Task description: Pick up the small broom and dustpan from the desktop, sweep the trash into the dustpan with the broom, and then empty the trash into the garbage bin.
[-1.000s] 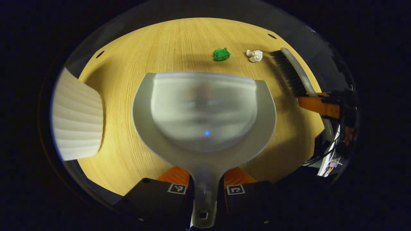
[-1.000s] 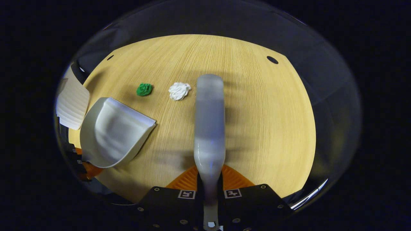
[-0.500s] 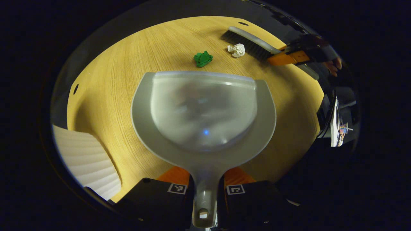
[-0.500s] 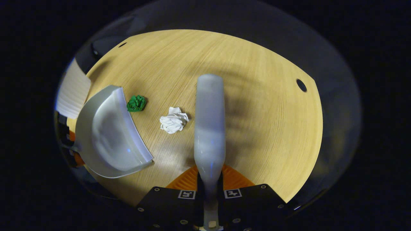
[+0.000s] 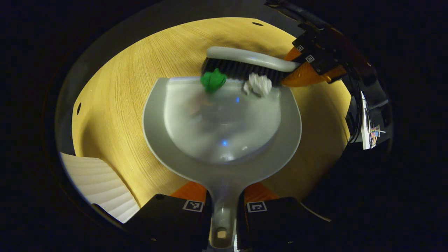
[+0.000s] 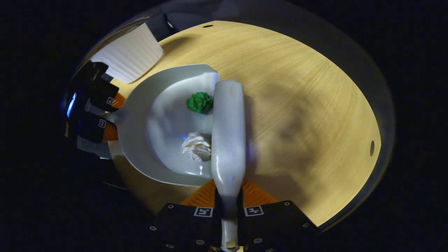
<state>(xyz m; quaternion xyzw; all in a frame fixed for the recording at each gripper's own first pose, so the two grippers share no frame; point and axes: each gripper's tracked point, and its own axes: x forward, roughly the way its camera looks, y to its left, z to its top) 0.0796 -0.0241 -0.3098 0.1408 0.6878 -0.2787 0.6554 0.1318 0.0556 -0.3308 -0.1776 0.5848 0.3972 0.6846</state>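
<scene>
My left gripper (image 5: 224, 196) is shut on the handle of the grey dustpan (image 5: 224, 140), whose mouth faces away over the wooden desktop (image 5: 115, 105). My right gripper (image 6: 229, 194) is shut on the handle of the small grey broom (image 6: 228, 133). In the left gripper view the broom (image 5: 245, 59) lies across the pan's front lip, black bristles against a green paper wad (image 5: 212, 80) and a white paper wad (image 5: 258, 84), with the right gripper (image 5: 315, 59) at the far right. Both the green wad (image 6: 199, 102) and the white wad (image 6: 196, 147) sit inside the dustpan (image 6: 140, 140).
A white ribbed garbage bin (image 5: 98, 185) stands at the lower left of the left gripper view; the same bin (image 6: 129, 59) sits beyond the dustpan, upper left, in the right gripper view. The left gripper (image 6: 101, 112) shows there too. Bare desktop (image 6: 297, 105) spreads to the broom's right.
The broom swept toward the dustpan and pushed the green and white wads from the desktop over the lip into the pan. The dustpan stayed nearly still.
</scene>
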